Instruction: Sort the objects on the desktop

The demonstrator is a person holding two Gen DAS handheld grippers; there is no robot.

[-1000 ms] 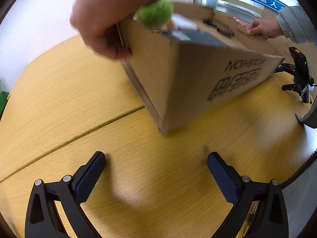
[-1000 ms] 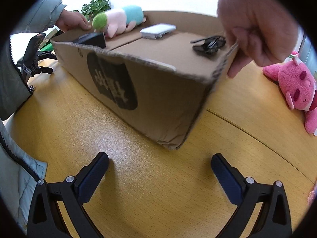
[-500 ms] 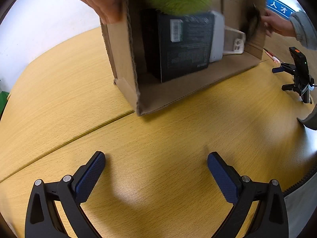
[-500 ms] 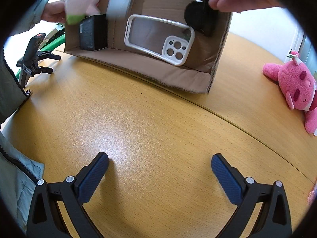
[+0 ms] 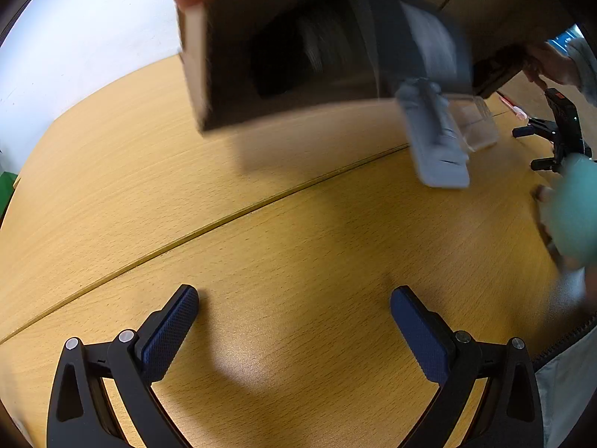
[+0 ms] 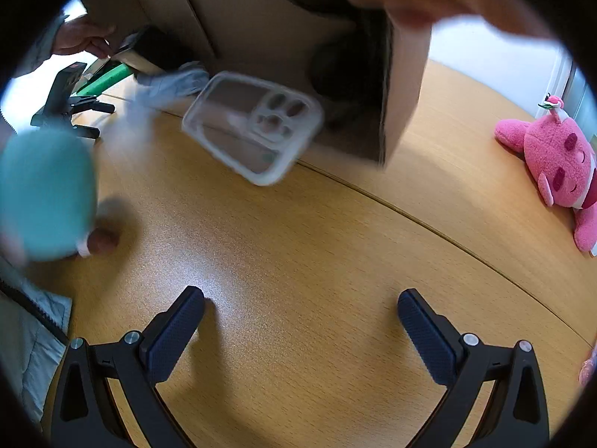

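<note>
Wood-grain table (image 6: 317, 246); clear plastic phone case (image 6: 253, 127); cardboard box (image 6: 403, 89)

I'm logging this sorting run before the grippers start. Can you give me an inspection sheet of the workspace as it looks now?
Surface: wooden table, seam running across it, bare in front of both grippers.
Job's things: cardboard box tipped up by hands; clear phone case blurred below its opening; white device and teal plush also blurred.
Clutter: pink plush lying at the table's far side.
Grippers: left gripper and right gripper open, empty.
Cables: nothing seen.
Surroundings: black phone tripod; white wall.
</note>
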